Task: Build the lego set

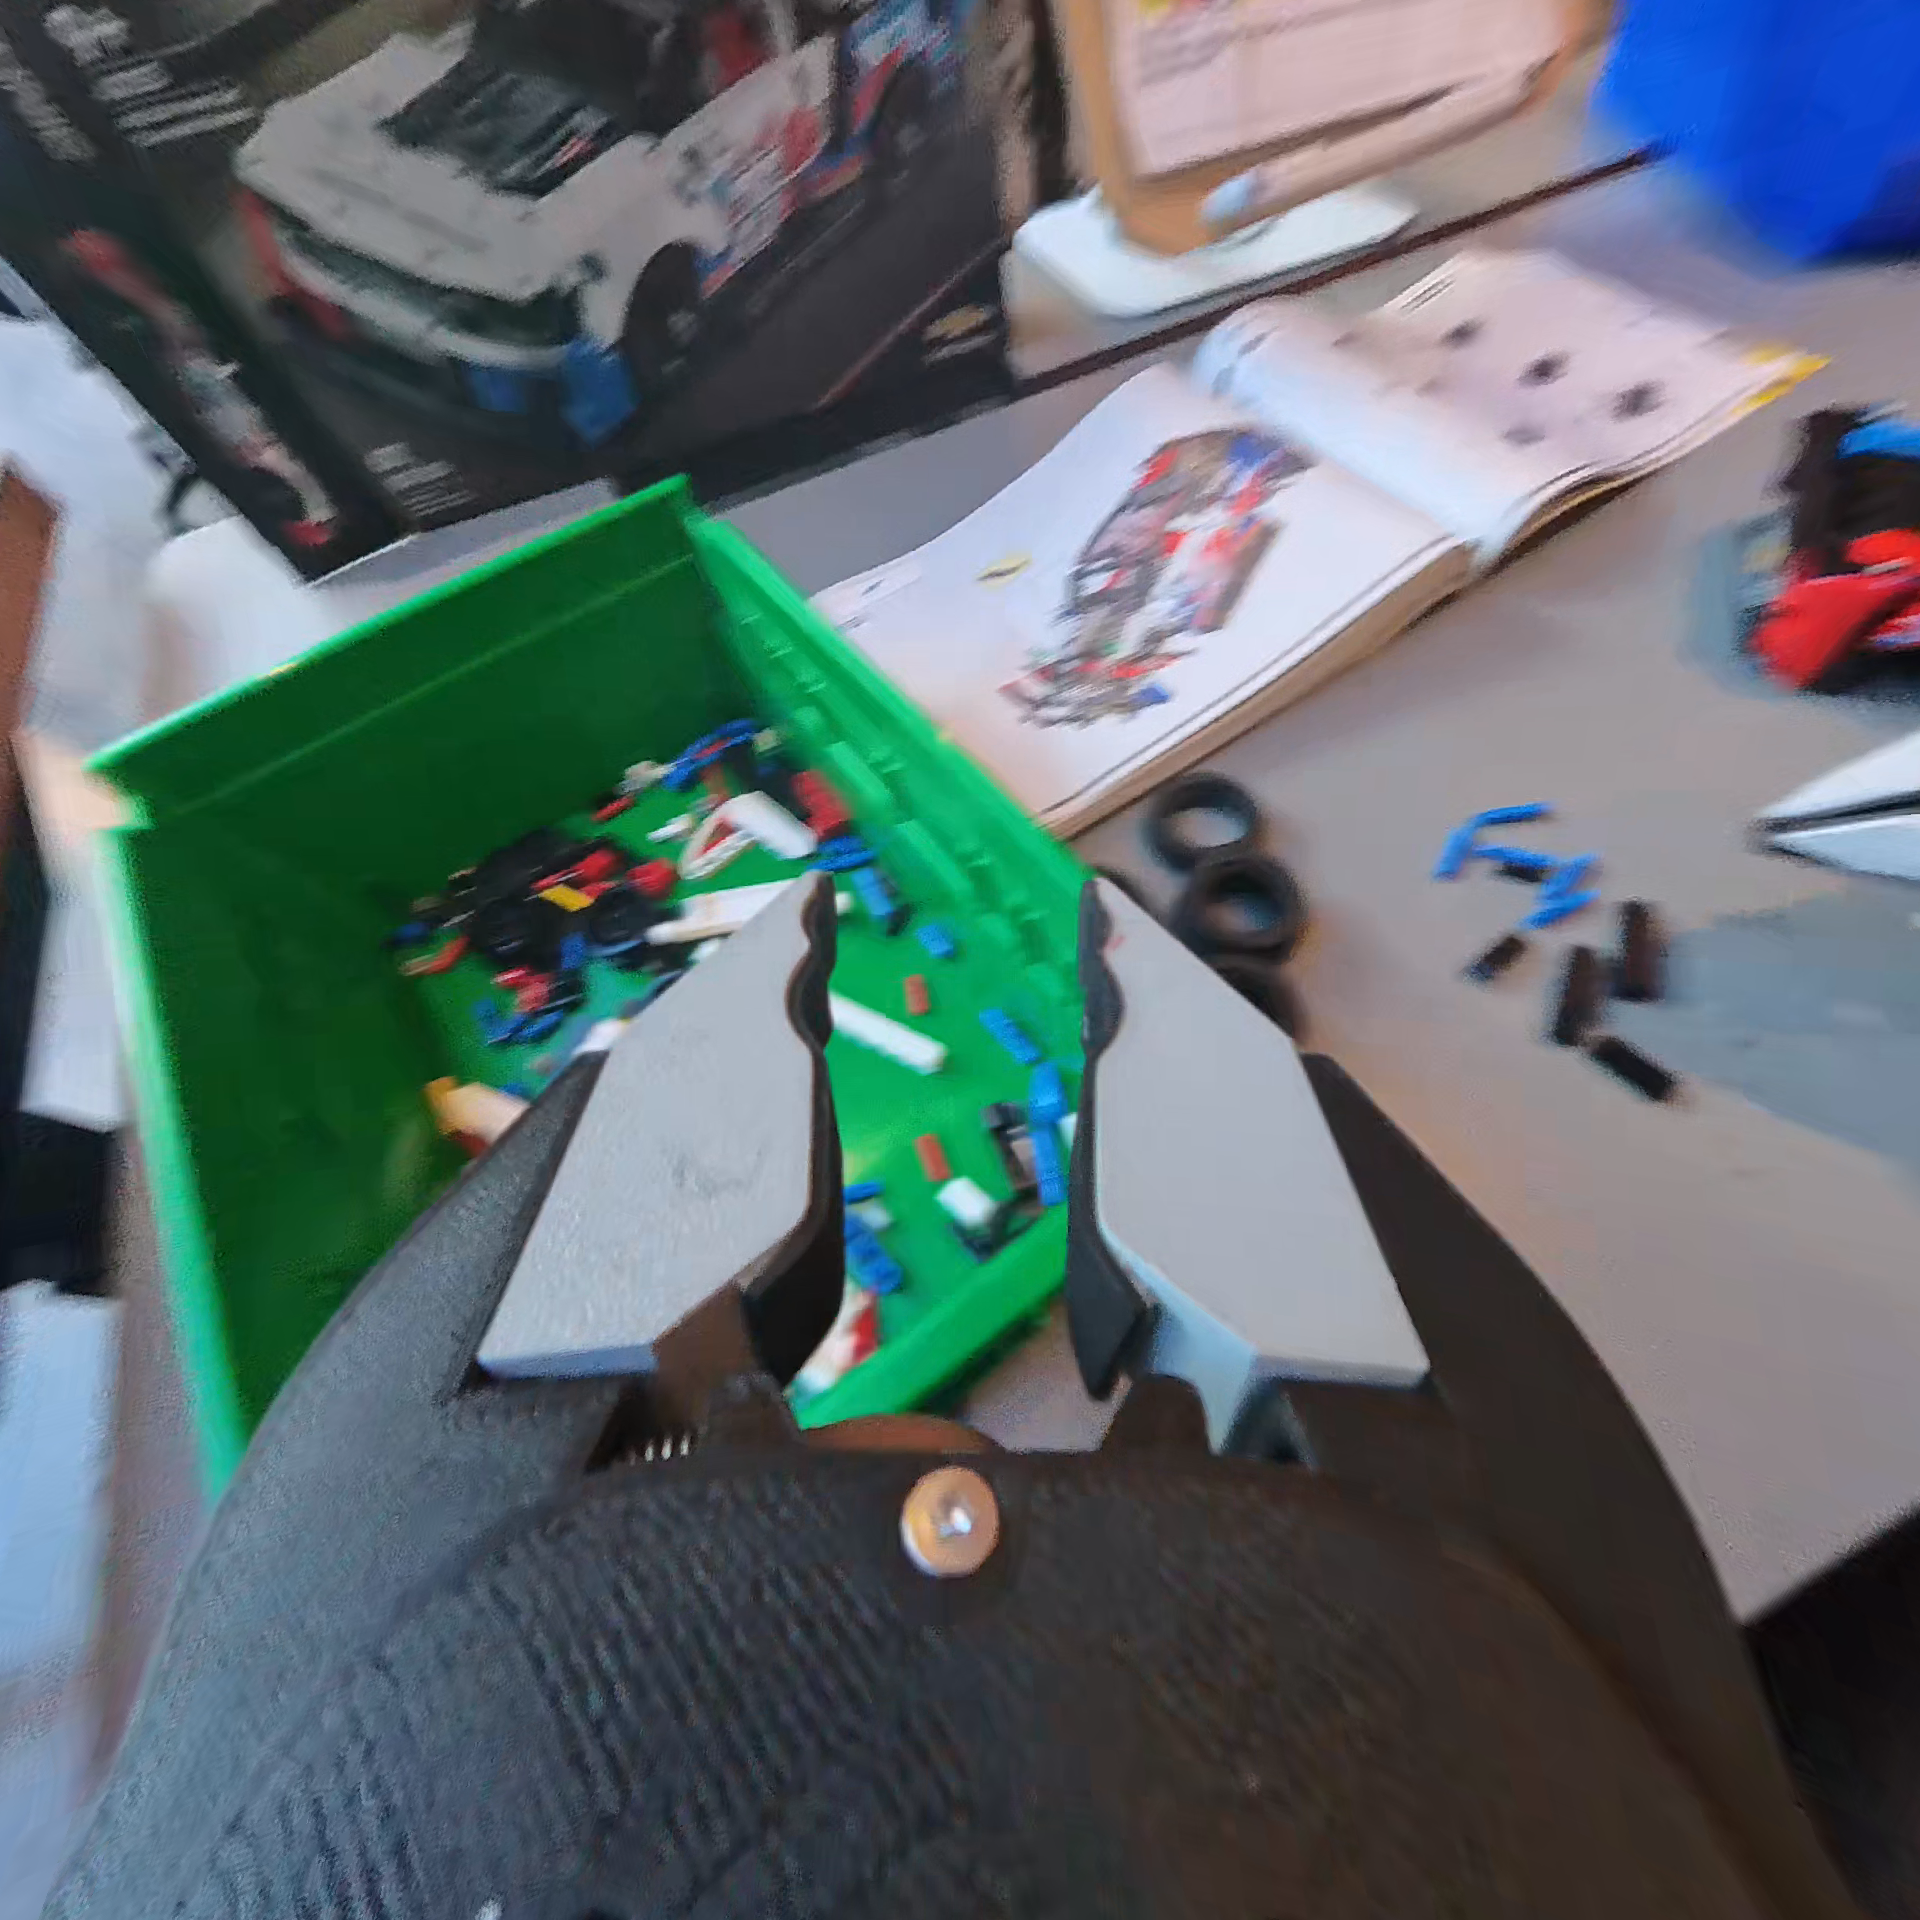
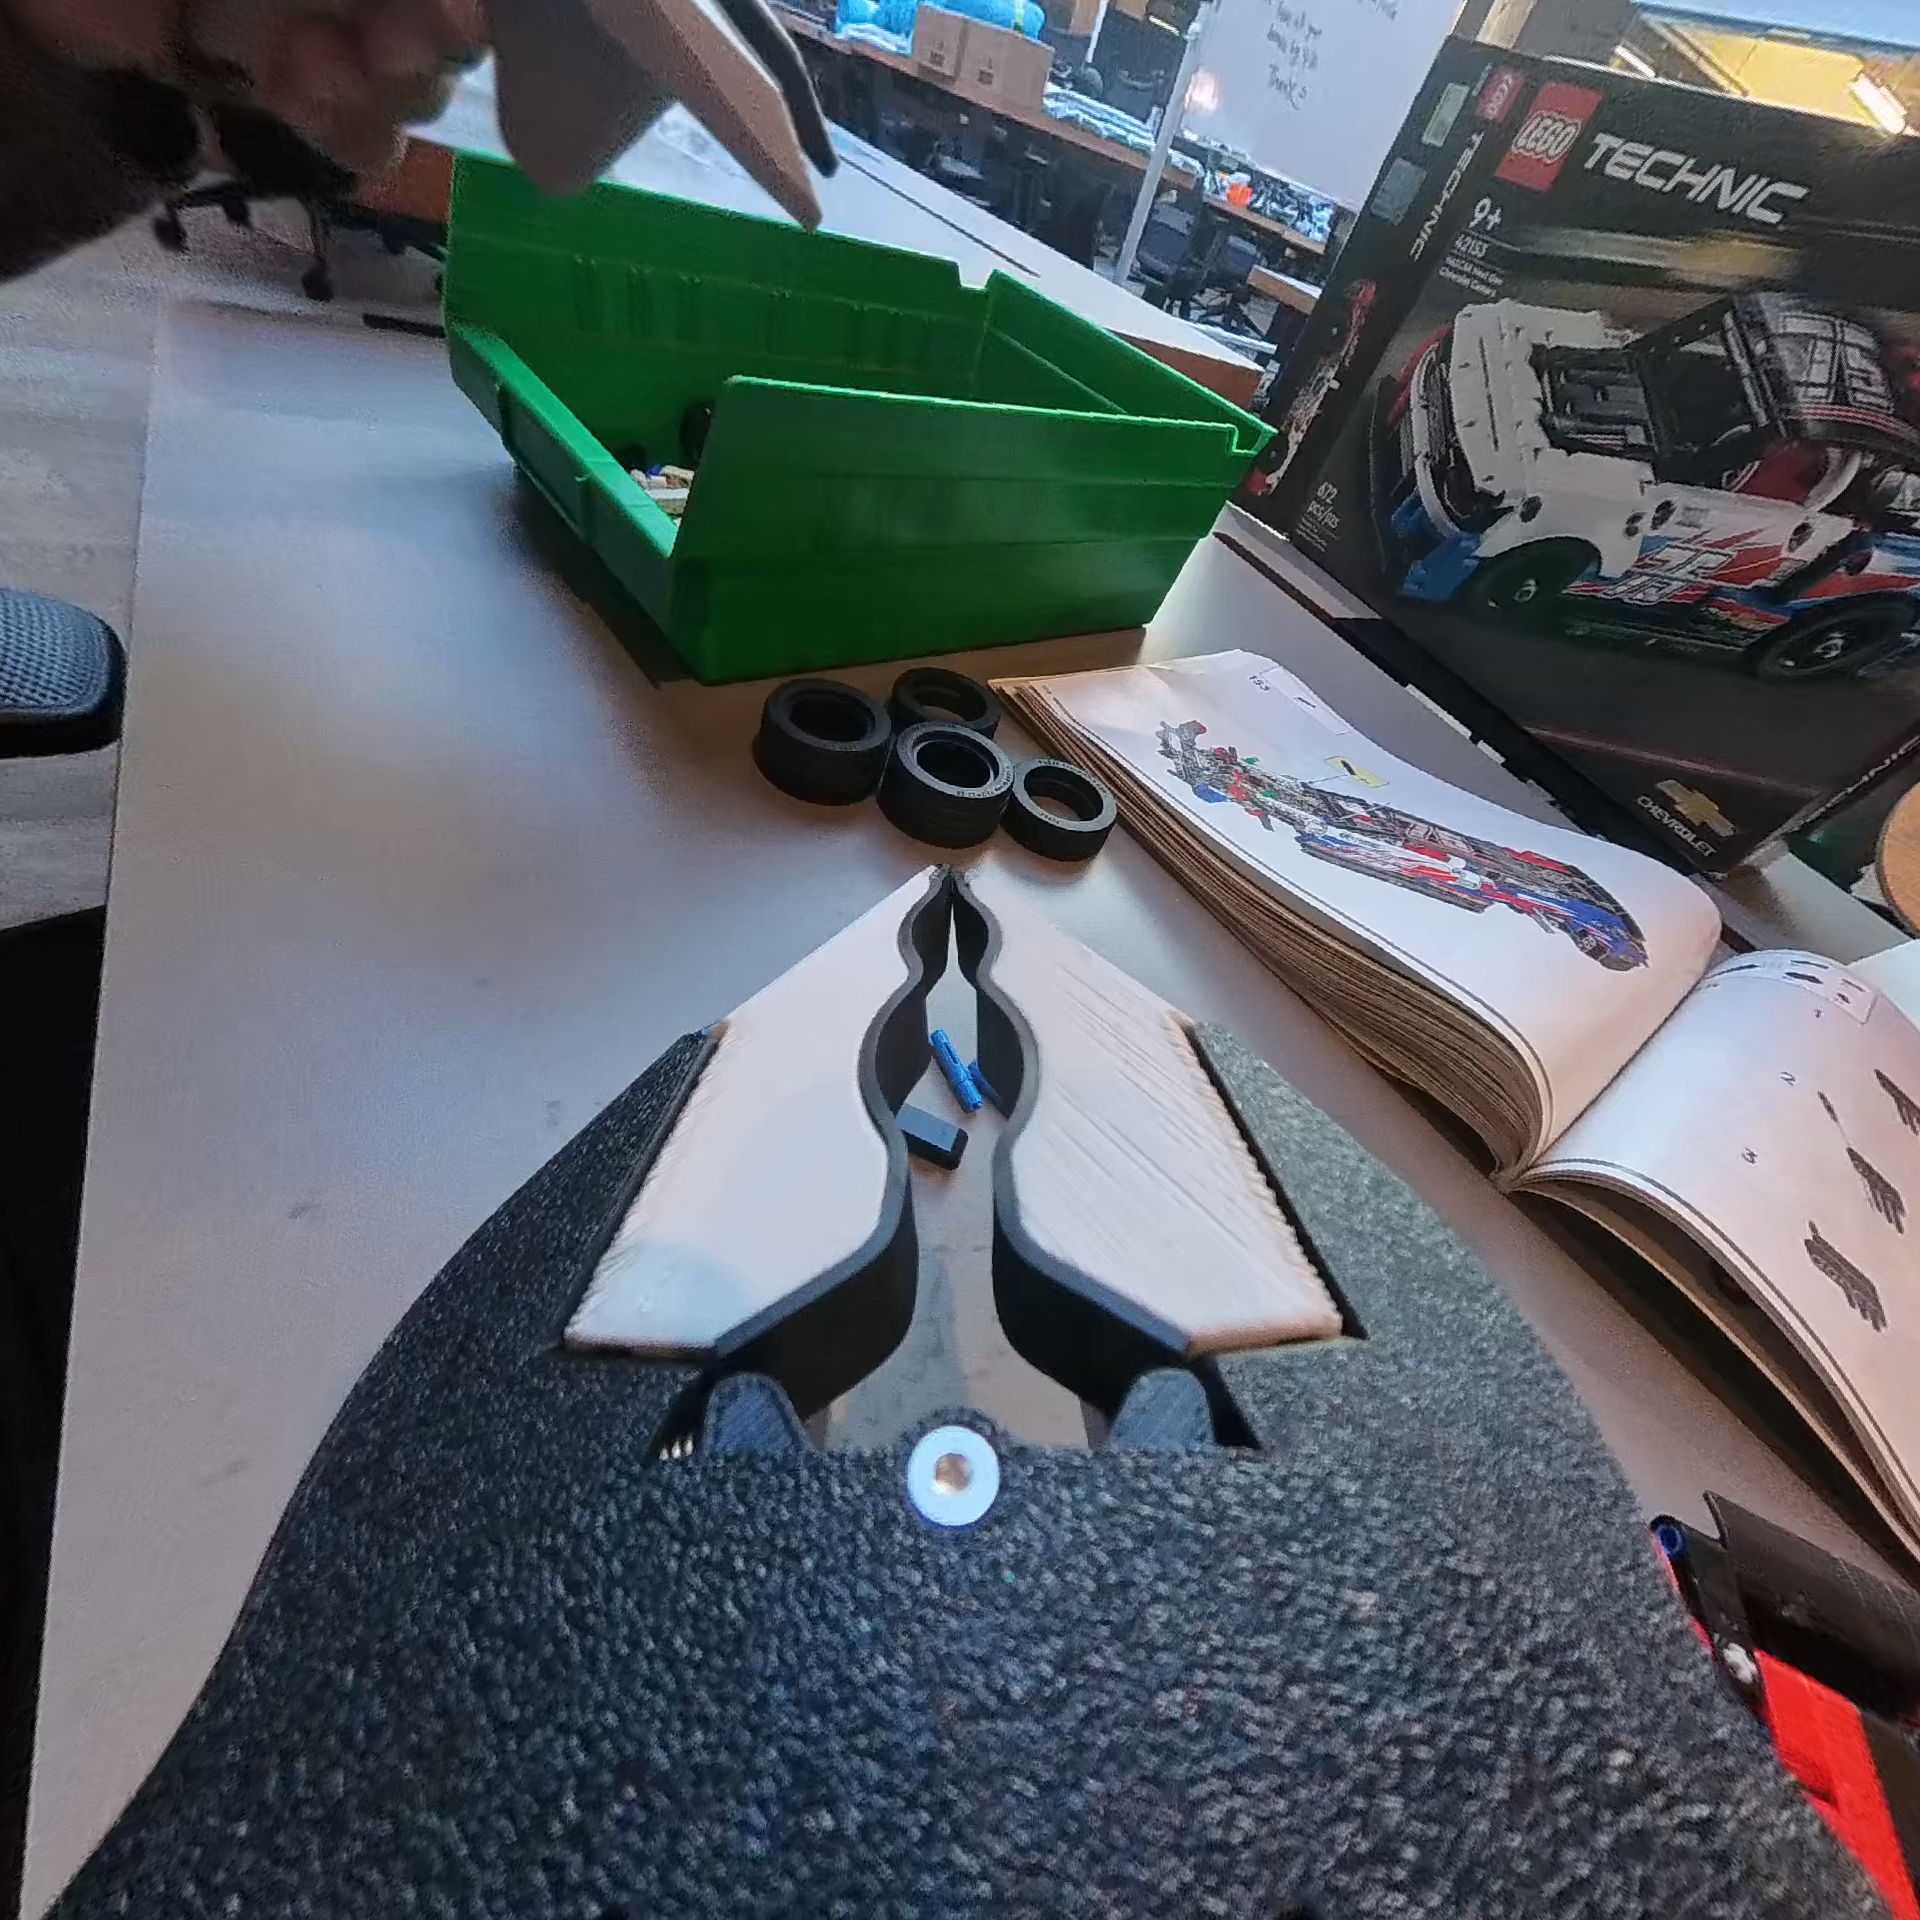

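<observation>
A green bin (image 1: 312,935) holds many loose small lego parts (image 1: 551,904); it also shows in the right wrist view (image 2: 935,561). My left gripper (image 1: 951,904) is open and empty, hovering above the bin's near right corner. It appears far off in the right wrist view (image 2: 769,156) over the bin. My right gripper (image 2: 951,878) is shut with nothing in it, low over the table. Blue pins (image 2: 956,1070) and a black piece (image 2: 932,1135) lie on the table under it. A partly built red and black model (image 1: 1839,592) sits at the right; it also shows at the right wrist view's edge (image 2: 1818,1704).
Several black tyres (image 2: 935,758) lie between the bin and an open instruction booklet (image 2: 1403,883). The set's box (image 2: 1662,416) stands behind. Blue and black pins (image 1: 1558,925) are scattered on the grey table (image 2: 416,935). A chair armrest (image 2: 52,665) is at the left. My hands' fingertips stand some 20 centimeters from each other.
</observation>
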`<action>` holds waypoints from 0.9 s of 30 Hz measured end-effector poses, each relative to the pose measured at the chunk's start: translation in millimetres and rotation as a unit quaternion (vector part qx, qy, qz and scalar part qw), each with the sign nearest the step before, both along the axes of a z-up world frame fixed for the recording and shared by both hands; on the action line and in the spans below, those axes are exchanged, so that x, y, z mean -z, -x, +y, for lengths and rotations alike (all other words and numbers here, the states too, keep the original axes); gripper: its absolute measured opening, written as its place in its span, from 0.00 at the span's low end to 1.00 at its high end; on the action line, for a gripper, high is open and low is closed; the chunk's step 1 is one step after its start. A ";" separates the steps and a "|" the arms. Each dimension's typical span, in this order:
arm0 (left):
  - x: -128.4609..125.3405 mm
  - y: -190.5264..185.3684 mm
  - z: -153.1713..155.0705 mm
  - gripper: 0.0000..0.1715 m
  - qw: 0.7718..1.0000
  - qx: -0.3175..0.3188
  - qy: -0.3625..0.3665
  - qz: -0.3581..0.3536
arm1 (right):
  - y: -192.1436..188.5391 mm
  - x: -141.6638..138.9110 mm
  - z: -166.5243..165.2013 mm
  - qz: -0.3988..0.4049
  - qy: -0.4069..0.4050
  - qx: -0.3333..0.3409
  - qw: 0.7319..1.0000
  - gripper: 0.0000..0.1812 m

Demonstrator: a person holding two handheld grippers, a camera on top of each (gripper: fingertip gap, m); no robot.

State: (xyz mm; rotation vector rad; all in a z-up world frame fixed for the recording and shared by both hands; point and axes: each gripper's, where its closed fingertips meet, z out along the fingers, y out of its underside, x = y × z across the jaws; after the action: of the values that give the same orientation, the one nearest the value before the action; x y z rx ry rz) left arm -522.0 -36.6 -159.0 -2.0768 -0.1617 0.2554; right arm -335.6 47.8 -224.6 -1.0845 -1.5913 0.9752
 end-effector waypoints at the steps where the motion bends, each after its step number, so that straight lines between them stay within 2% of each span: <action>1: 0.8 15.5 -2.7 0.26 1.000 -0.014 0.021 0.013 | 0.0 0.2 -0.5 0.000 -0.001 -0.001 1.000 0.00; 6: 9.2 58.2 -2.0 0.27 0.996 -0.041 0.077 -0.014 | 0.8 4.0 -3.8 -0.009 -0.017 -0.005 1.000 0.00; 11: 7.3 67.0 7.6 0.27 0.996 -0.039 0.076 0.001 | -2.3 -5.8 6.8 0.020 0.002 0.023 1.000 0.00; 17: 5.7 88.1 10.1 0.28 0.992 -0.037 0.120 0.004 | -2.1 -6.3 13.2 0.016 0.031 0.026 0.999 0.00; 19: 13.9 96.5 9.4 0.29 0.988 -0.037 0.151 -0.013 | -1.6 -4.4 10.3 0.011 0.019 0.023 0.999 0.00; 23: 49.2 103.6 2.6 0.31 0.966 -0.025 0.250 -0.062 | -1.1 -1.6 5.6 0.006 0.001 0.016 1.000 0.00; 27: 76.0 112.7 -1.2 0.31 0.947 -0.023 0.316 -0.055 | -1.1 -2.1 6.1 0.006 0.007 0.015 1.000 0.00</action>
State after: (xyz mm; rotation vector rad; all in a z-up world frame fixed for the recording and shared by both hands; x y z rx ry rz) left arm -634.7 -37.8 -235.0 -2.7304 -0.2151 0.2400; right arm -334.5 54.0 -222.6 -1.1075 -1.5572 0.9732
